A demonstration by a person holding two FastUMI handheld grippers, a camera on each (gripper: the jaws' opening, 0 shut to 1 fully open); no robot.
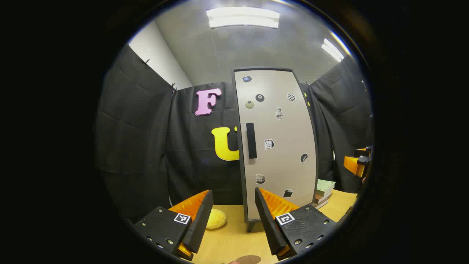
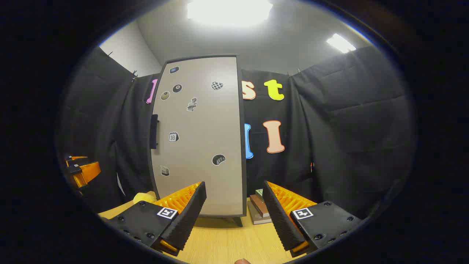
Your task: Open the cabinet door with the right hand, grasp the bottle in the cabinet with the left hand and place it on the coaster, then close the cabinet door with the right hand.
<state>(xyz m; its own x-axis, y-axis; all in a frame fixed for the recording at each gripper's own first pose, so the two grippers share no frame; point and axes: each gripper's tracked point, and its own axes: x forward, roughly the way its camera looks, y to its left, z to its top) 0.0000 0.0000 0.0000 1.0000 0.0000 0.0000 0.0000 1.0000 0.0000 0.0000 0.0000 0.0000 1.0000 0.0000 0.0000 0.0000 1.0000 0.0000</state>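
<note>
- Cabinet (image 1: 276, 146): stands upright on the wooden table (image 1: 234, 238), its pale door (image 2: 199, 135) shut and dotted with small stickers; the dark vertical handle (image 1: 251, 140) sits on the door's edge at about 9 o'clock in both views.
- Bottle: presumably behind the shut door; its place inside cannot be told.
- Coaster (image 1: 249, 259): a brown disc at 6 o'clock in the left gripper view, on the table's near edge; probably the target.
- Left gripper (image 1: 233, 209): fingers spread apart, holding nothing, aimed at the cabinet's lower front.
- Right gripper (image 2: 234, 203): fingers likewise apart and empty, facing the door's lower right; in the left gripper view it appears at 3 o'clock (image 1: 361, 163).
- Risks: the handle lies on the far side of the door from the right gripper, so the reach crosses the front; a shallow hold could slip off the narrow bar. A hard pull might drag or tip the cabinet on its short legs. The door's swing may meet the waiting left gripper.
- Surface and room: light wood-grain tabletop; a yellow soft object (image 1: 215, 219) left of the cabinet, stacked books (image 2: 259, 209) to its right; black cloth walls, grey ceiling, bright light panels (image 1: 242, 17).
</note>
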